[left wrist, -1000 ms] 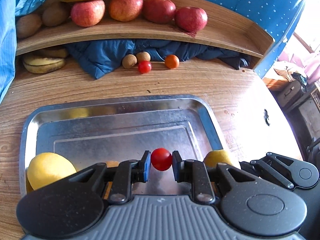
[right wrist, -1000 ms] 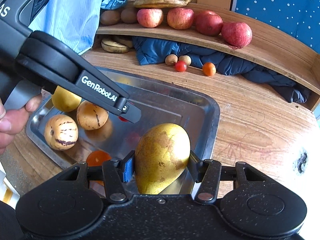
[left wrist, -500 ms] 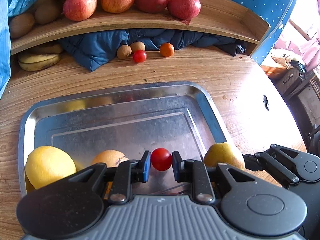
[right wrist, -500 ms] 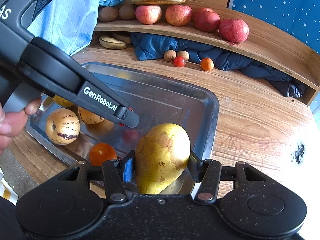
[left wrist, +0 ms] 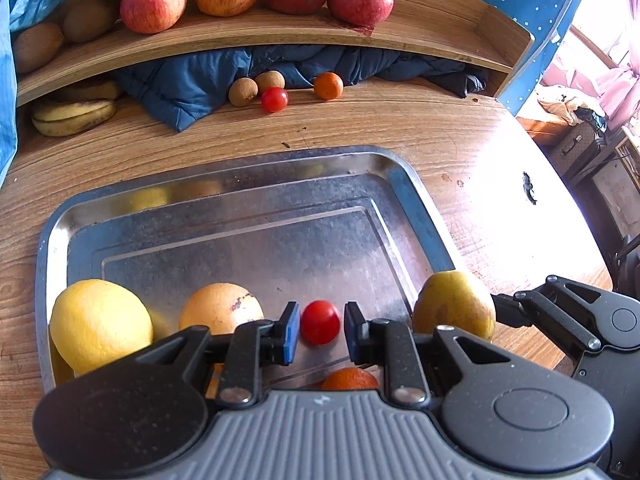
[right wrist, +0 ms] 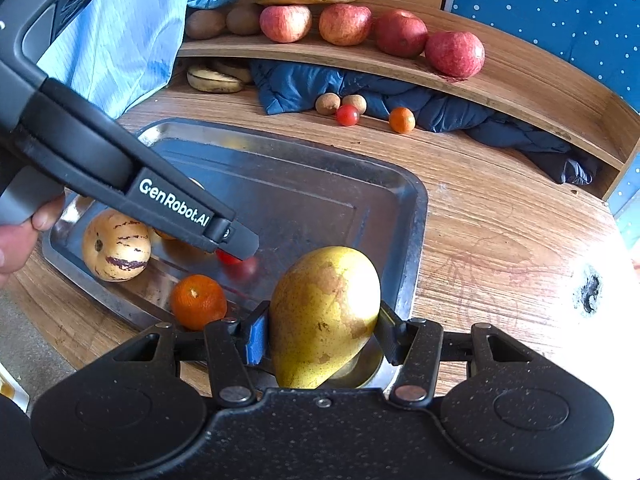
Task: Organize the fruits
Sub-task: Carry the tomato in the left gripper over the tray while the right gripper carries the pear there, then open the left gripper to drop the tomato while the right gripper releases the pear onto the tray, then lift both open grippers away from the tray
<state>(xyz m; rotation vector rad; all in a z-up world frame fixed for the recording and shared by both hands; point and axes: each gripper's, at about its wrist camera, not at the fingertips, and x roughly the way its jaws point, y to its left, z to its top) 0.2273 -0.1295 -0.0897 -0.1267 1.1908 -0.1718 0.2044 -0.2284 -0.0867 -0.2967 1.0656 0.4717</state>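
Resting between the parted pads of the left tool (left wrist: 319, 331), a cherry tomato (left wrist: 320, 321) sits low over the metal tray (left wrist: 416, 216) with a gap showing on each side, so nothing is gripped. The right tool (right wrist: 320, 334) is clamped on a yellow pear (right wrist: 326, 312) at the tray's near right corner. A lemon (left wrist: 100, 324), a striped melon (right wrist: 116, 245) and a tangerine (right wrist: 198, 301) lie in the tray on the desk (right wrist: 500, 216).
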